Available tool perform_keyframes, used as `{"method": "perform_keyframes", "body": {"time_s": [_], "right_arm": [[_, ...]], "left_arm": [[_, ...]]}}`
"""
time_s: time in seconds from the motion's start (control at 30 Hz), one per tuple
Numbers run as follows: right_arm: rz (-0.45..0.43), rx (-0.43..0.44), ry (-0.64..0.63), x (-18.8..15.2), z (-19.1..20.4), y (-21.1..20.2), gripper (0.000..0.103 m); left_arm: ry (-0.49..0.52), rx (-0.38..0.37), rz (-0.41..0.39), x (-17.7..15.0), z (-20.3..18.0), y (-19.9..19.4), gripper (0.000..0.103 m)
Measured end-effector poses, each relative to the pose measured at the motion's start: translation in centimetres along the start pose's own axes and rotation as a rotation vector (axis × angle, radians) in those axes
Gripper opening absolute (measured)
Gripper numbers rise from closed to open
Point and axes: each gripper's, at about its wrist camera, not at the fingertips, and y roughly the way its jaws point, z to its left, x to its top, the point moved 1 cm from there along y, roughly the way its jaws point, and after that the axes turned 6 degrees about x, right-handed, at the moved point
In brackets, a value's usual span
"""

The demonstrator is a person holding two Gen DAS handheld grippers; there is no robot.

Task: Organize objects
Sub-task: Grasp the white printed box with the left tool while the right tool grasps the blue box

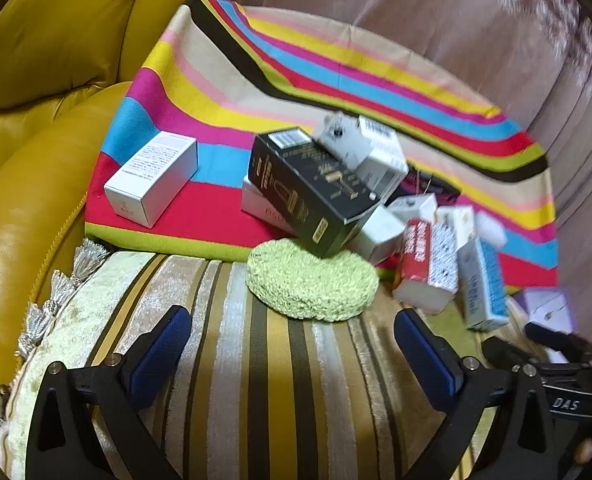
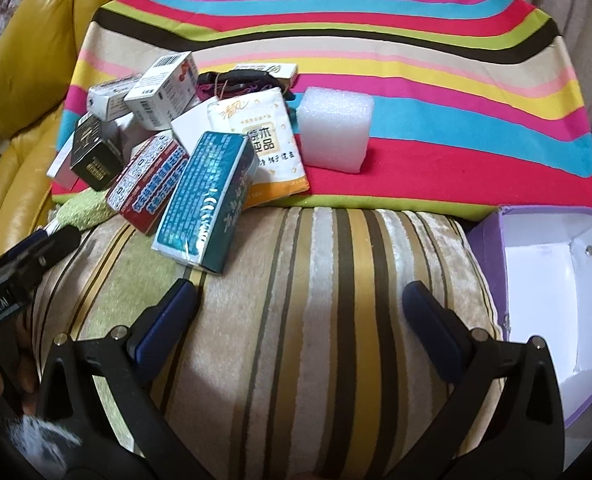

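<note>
At bottom of both wrist views, the left gripper and right gripper are hovering over the striped velvet cushion, jaws spread wide, nothing between the blue pads.

Lower right of the right view: purple box is lying open and empty, touching the cushion edge — likely the bin for sorting.

Just beyond the right gripper's left finger, the teal carton is leaning off the pile onto the cushion, touching the red-and-white carton. Judgement: nearest, most exposed piece; take it across its narrow sides, lifting straight so neighbours are not dragging along.

Mid-frame: tissue pack and white foam block are resting on the rainbow-striped cloth.

Left view: green sponge pad nearest, black box tilting above it, lone white box well apart at left.
</note>
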Motion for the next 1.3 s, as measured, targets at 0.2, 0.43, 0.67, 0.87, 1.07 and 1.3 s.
{"method": "perform_keyframes", "body": {"time_s": [0.2,0.43,0.67,0.87,1.07,1.3], "right_arm": [[-0.071,0.081,0.008,0.0,-1.0,-1.0,0.103],[-0.174,0.173,0.048,0.1,-0.3,-2.4,0.103],[-0.232,0.192,0.030,1.4,1.3,-2.7,0.103],[-0.233,0.173,0.046,2.7,2.1,-1.7,0.103],[-0.190,0.159,0.049,3.6,2.5,-0.6,0.091],[-0.132,0.165,0.077,4.0,2.3,0.9,0.070]], "left_arm": [[-0.074,-0.046,-0.068,0.4,1.3,-1.5,0.096],[-0.123,-0.011,-0.123,1.8,3.5,-2.3,0.093],[-0.125,0.133,-0.105,4.6,6.7,-0.7,0.089],[-0.070,0.199,-0.044,7.4,8.1,2.3,0.089],[-0.044,0.248,0.017,9.3,9.5,5.7,0.083],[-0.011,0.266,0.082,9.7,9.6,8.0,0.063]]}}
